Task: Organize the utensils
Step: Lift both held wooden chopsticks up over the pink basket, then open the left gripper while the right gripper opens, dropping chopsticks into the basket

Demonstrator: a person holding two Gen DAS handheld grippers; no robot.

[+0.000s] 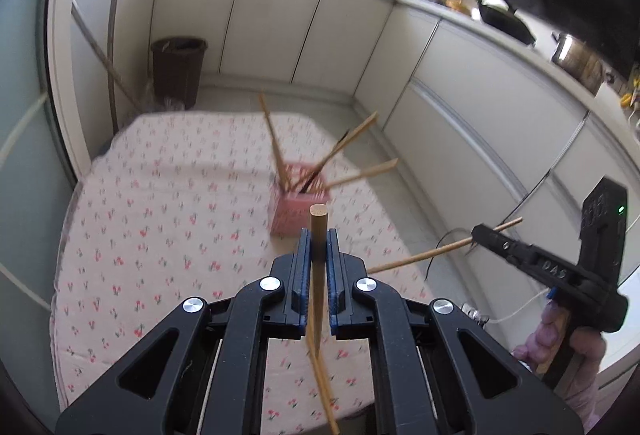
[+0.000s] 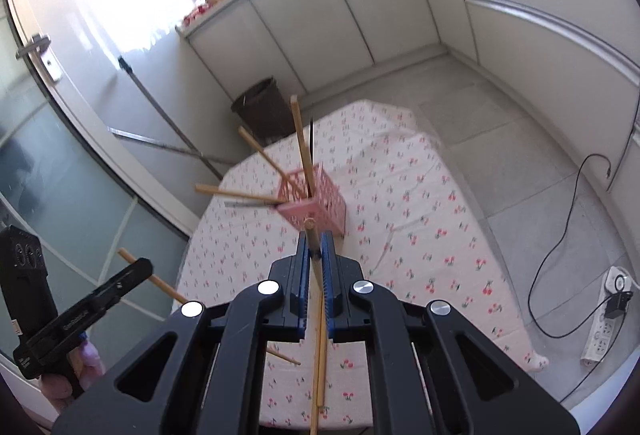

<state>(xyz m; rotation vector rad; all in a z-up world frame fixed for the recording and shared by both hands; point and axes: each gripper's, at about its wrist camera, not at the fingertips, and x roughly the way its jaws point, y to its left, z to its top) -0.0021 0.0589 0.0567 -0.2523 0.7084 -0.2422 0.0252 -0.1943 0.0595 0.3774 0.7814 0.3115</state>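
Pale wood in the left wrist view: a chopstick stands clamped between the blue pads of the left claw, its blunt end poking up past the fingertips and the thin end trailing down below the jaws. Ahead, on the cherry-print cloth of the counter, sits the pink holder, blurred, with several sticks already fanned out of its top. Off to the right, the right claw shows side-on, closed on a second chopstick that runs crosswise through it, both ends free.

Right wrist view: the right claw grips its chopstick near the thick end, the shaft running down out of view. The pink holder lies just beyond the fingertips, sticks leaning out at loose angles. Left claw at lower left, pinched on its own chopstick.

Step in hand, as I read it: both sticks lifted off the cloth and carried toward the holder, neither yet inside. The next move calls for tipping each stick thin end down over the holder's open mouth, one claw at a time, threading past the leaning sticks before letting go. The holder looks light, so a knock could tip it.
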